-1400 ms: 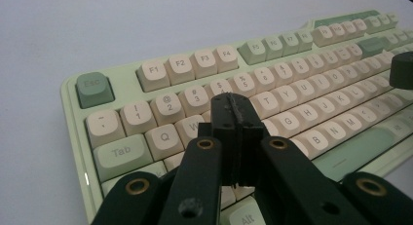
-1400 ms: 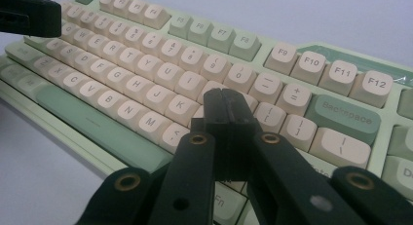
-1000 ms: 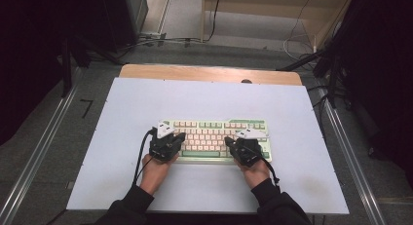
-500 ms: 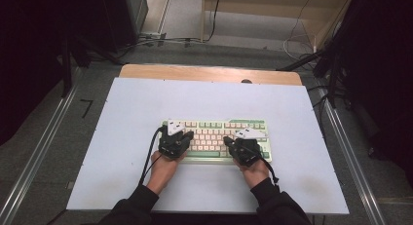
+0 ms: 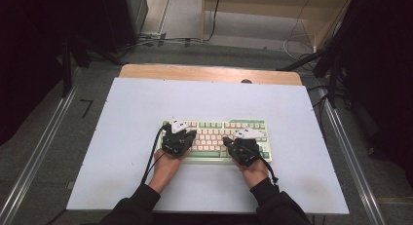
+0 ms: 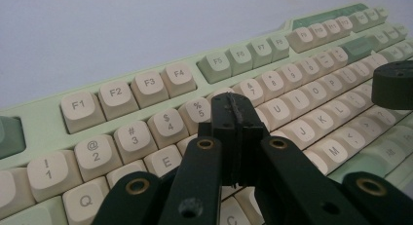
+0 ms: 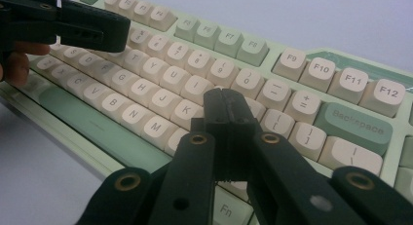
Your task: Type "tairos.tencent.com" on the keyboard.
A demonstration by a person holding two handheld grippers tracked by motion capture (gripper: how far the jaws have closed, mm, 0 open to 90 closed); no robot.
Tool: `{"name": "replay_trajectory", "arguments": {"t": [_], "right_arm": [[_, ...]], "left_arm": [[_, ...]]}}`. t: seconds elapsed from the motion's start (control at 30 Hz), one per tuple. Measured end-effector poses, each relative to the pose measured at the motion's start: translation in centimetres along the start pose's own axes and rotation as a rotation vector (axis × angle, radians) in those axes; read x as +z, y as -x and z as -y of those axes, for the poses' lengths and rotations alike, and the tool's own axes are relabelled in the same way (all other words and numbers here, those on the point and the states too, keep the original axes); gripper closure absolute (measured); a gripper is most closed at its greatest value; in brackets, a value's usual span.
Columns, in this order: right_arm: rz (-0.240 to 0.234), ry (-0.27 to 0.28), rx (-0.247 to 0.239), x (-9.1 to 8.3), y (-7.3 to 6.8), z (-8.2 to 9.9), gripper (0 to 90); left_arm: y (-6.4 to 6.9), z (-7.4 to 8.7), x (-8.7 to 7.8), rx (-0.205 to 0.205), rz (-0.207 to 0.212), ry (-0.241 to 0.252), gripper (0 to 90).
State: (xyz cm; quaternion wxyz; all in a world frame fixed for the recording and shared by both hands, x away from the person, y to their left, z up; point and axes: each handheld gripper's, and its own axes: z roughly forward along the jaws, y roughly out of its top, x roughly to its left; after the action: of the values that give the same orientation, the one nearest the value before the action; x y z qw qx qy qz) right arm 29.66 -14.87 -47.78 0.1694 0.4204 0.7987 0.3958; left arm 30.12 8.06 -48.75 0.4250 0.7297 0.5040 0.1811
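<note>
Keyboard [image 5: 216, 140] flat, long axis left-right, function row toward far edge.

The high view is looking down from above; both gripper views are looking closely across the shared keyboard [image 5: 216, 140].

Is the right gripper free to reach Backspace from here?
Probably yes: the right gripper, fingers shut, hovers over the keyboard, with the Backspace key just beside it and nothing between.
</note>
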Motion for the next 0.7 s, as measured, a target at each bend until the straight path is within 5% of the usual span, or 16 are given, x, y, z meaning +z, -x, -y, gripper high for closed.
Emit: {"name": "replay_trajectory", "arguments": {"t": [0.7], "right_arm": [[0.005,0.001,0.000,0.03,-0.01,0.00,87.5]], "left_arm": [[0.11,-0.35,0.26,0.020,0.027,0.011,90.0]]}}
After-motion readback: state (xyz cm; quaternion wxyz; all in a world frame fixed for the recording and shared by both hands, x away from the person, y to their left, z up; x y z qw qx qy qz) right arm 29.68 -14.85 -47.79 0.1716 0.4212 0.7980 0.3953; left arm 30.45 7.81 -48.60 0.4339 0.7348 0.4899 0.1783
